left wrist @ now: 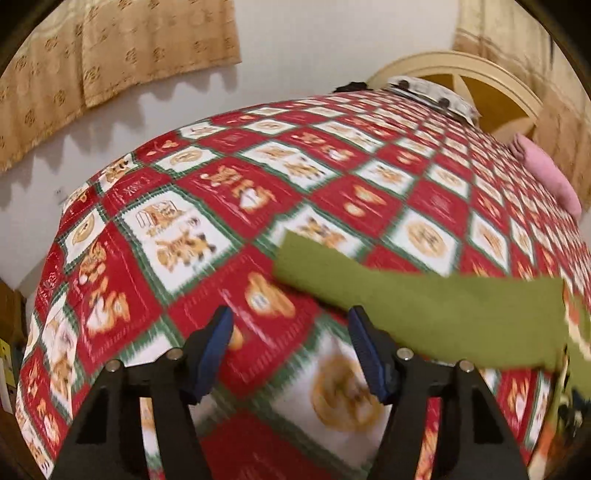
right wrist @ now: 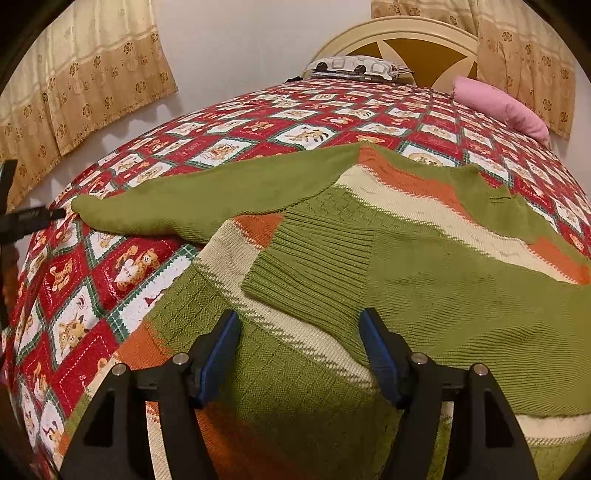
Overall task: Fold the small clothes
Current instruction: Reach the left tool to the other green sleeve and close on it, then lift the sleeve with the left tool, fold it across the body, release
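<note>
A small knitted sweater (right wrist: 424, 258), green with orange and cream bands, lies on the bed. Its right sleeve is folded across the body, the ribbed cuff (right wrist: 306, 254) on the chest. Its left sleeve (right wrist: 177, 206) stretches out flat to the left. My right gripper (right wrist: 299, 350) is open and empty, just above the sweater's body near the cuff. My left gripper (left wrist: 291, 347) is open and empty above the bedspread, with the left sleeve (left wrist: 424, 306) just to its right. The left gripper's black body (right wrist: 22, 218) shows at the left edge of the right wrist view.
The bed has a red, white and green checked bedspread (right wrist: 122, 266) with bear prints. A patterned pillow (right wrist: 354, 68) and a pink pillow (right wrist: 506, 107) lie by the cream headboard (right wrist: 388, 33). Beige curtains (right wrist: 74, 81) hang on the white wall behind.
</note>
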Demonstrator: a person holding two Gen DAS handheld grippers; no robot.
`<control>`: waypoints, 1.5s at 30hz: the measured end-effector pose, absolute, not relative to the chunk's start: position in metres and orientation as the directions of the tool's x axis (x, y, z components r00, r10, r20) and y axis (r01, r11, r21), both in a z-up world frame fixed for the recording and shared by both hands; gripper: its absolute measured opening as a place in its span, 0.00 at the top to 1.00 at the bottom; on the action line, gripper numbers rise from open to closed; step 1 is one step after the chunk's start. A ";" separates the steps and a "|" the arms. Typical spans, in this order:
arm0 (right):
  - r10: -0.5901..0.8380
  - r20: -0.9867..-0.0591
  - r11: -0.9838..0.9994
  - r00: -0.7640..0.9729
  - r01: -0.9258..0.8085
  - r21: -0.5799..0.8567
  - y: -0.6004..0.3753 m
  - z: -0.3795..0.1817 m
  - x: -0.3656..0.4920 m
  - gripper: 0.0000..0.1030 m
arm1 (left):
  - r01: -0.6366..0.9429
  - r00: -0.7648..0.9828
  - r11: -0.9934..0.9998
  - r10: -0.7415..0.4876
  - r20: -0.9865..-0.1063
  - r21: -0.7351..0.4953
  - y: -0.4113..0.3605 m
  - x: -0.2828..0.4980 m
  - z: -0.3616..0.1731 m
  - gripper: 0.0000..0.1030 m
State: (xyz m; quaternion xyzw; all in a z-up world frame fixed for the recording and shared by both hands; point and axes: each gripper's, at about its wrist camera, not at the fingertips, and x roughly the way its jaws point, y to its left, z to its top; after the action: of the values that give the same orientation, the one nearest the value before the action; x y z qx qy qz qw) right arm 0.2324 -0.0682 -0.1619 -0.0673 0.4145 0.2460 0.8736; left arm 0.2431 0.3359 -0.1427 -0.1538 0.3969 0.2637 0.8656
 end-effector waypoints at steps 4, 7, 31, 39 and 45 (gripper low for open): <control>0.369 -0.758 0.871 0.538 -0.485 0.079 -0.067 -0.162 0.233 0.33 | -0.589 0.537 0.804 0.315 -0.783 -0.081 0.350 0.255 -0.150 0.40; 0.369 -0.758 0.871 0.538 -0.485 0.080 -0.067 -0.162 0.233 0.33 | -0.596 0.532 0.797 0.295 -0.794 -0.102 0.356 0.260 -0.155 0.43; 0.367 -0.758 0.871 0.539 -0.485 0.077 -0.067 -0.162 0.232 0.33 | -0.501 0.646 0.833 0.179 -0.742 -0.235 0.357 0.264 -0.142 0.93; 0.366 -0.758 0.871 0.540 -0.485 0.076 -0.066 -0.162 0.232 0.33 | -0.441 0.704 0.830 0.084 -0.705 -0.341 0.348 0.255 -0.105 0.94; 0.366 -0.758 0.871 0.540 -0.485 0.075 -0.066 -0.162 0.232 0.33 | -0.396 0.738 0.832 0.036 -0.674 -0.389 0.333 0.249 -0.074 0.94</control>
State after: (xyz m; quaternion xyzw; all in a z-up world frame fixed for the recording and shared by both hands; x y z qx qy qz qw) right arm 0.2316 -0.0661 -0.1623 -0.0718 0.4131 0.2433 0.8747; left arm 0.2493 0.3327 -0.0744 -0.2634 0.3415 0.1206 0.8941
